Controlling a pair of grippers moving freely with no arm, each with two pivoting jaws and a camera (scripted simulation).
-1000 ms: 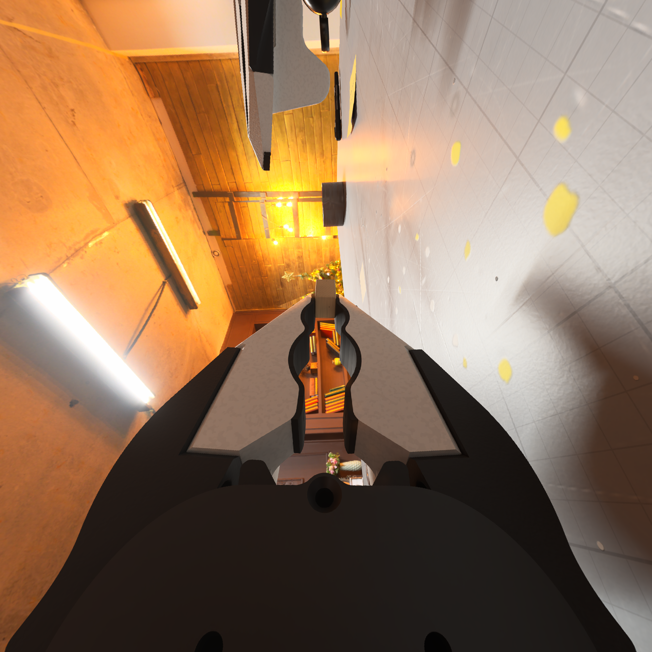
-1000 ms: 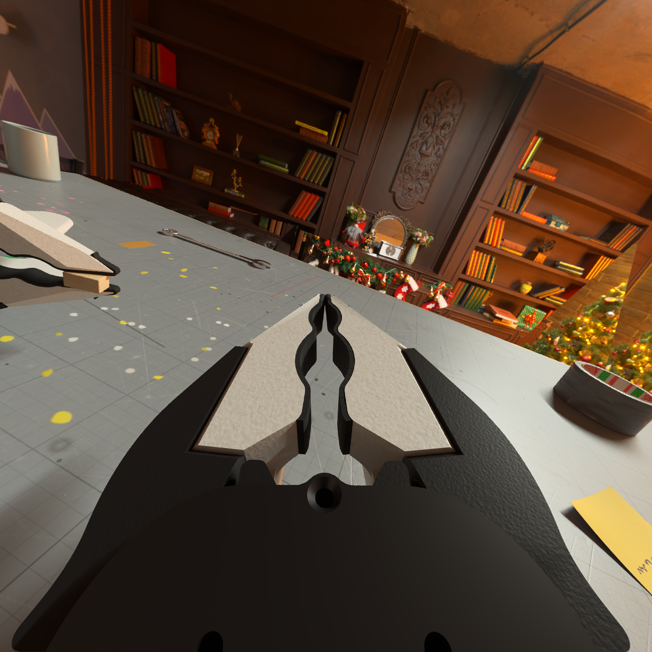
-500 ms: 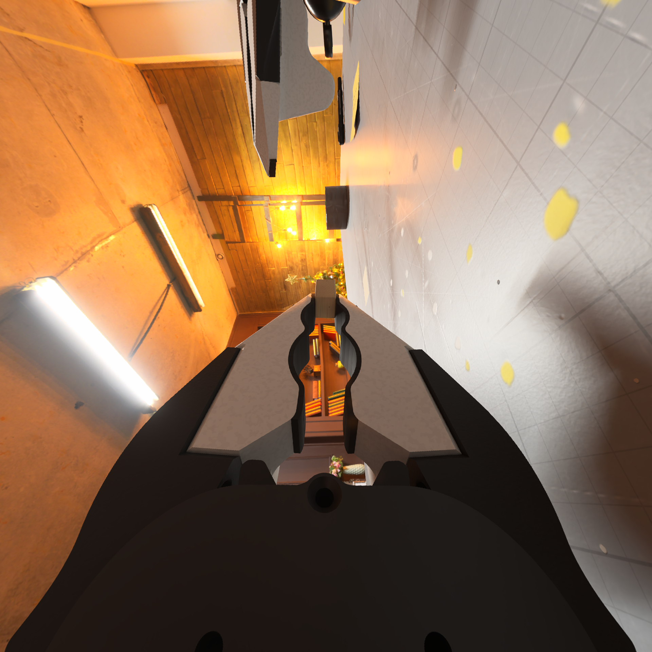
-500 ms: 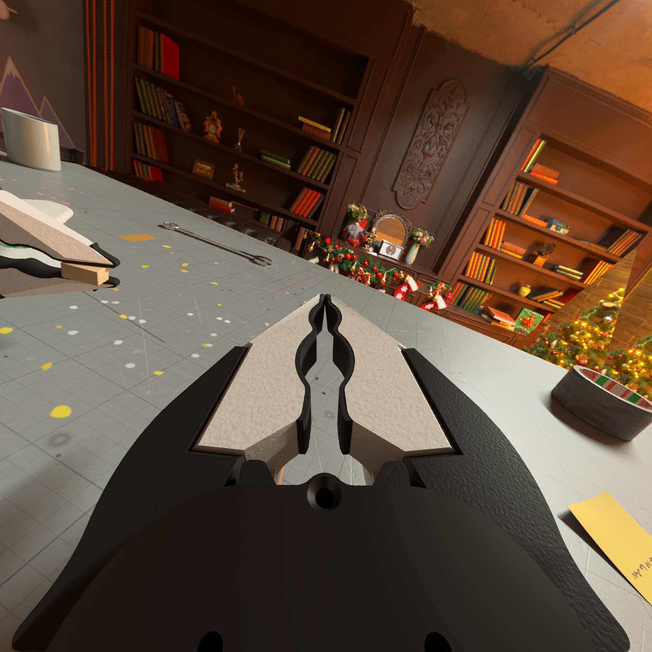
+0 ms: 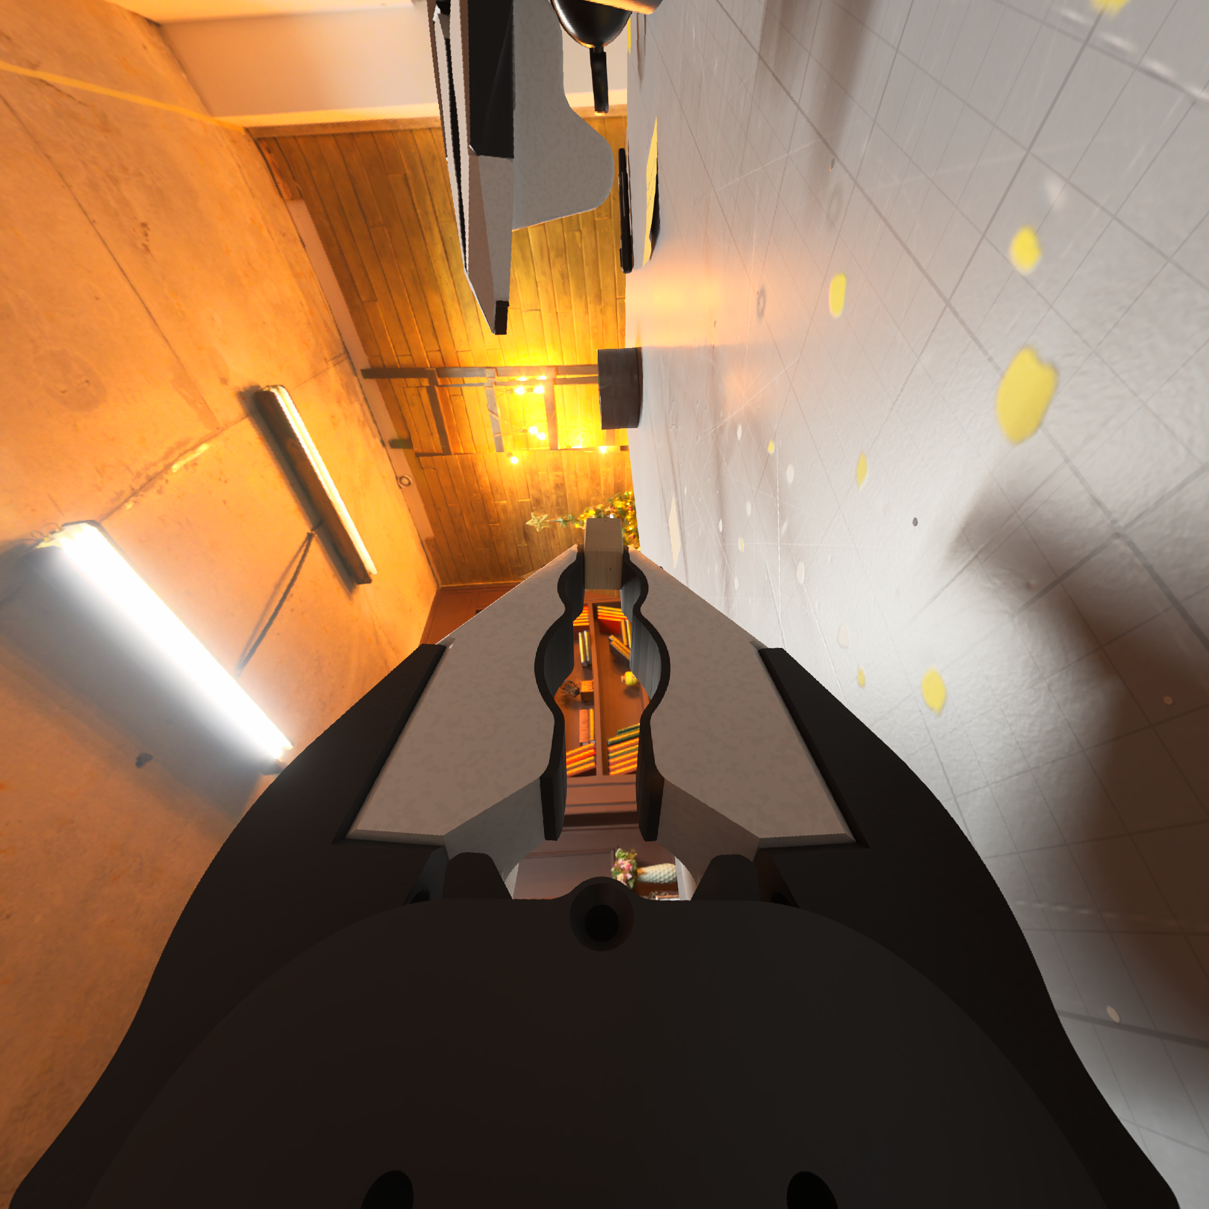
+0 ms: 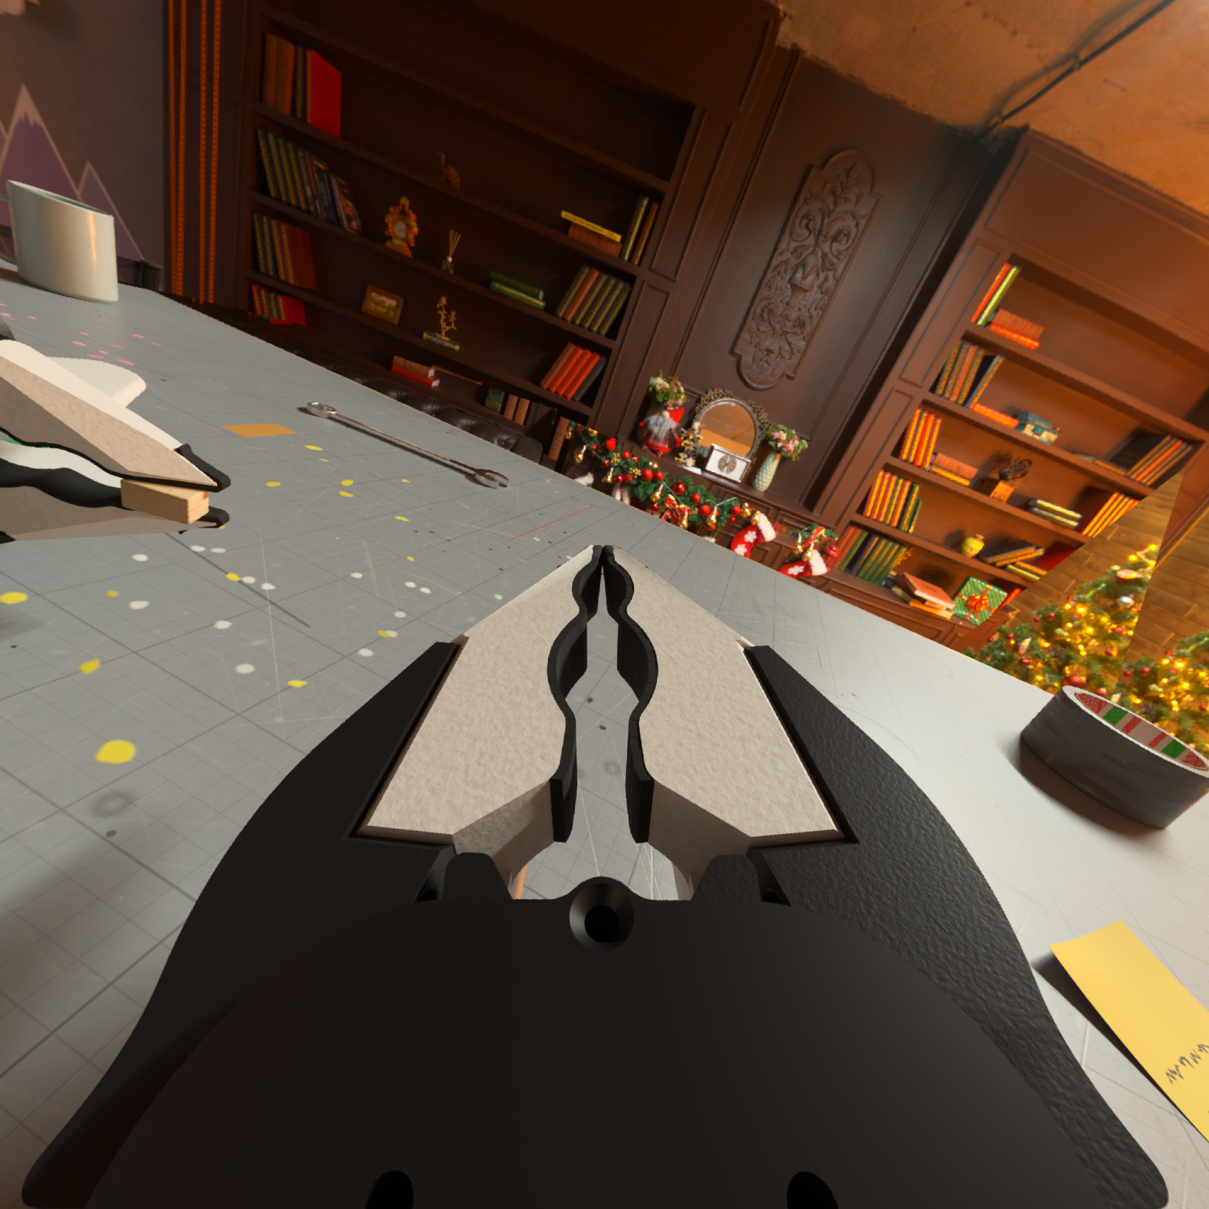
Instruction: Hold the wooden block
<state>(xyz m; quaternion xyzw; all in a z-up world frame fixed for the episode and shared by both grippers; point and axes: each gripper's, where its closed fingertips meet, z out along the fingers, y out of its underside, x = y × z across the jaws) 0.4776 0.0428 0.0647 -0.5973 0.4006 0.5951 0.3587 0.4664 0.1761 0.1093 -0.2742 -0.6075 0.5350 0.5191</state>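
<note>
My left gripper (image 5: 603, 562) is shut on a small pale wooden block (image 5: 603, 553), held at its fingertips above the grey cutting mat (image 5: 916, 589); the view is rolled on its side. In the right wrist view the same left gripper (image 6: 196, 500) shows at the left edge, holding the block (image 6: 167, 502) clear of the mat (image 6: 262, 654). My right gripper (image 6: 603, 556) is shut and empty, hovering over the mat to the right of the block. It also shows at the top of the left wrist view (image 5: 504, 196).
A roll of dark tape (image 6: 1112, 759) lies at the right, a yellow note (image 6: 1151, 1020) near it, a wrench (image 6: 405, 445) at the far side, a white mug (image 6: 65, 248) at the far left. The tape (image 5: 618, 389) also shows in the left wrist view.
The left gripper with the block has risen slightly. The right gripper has drifted a little, with the tape and note shifting right in its view.
</note>
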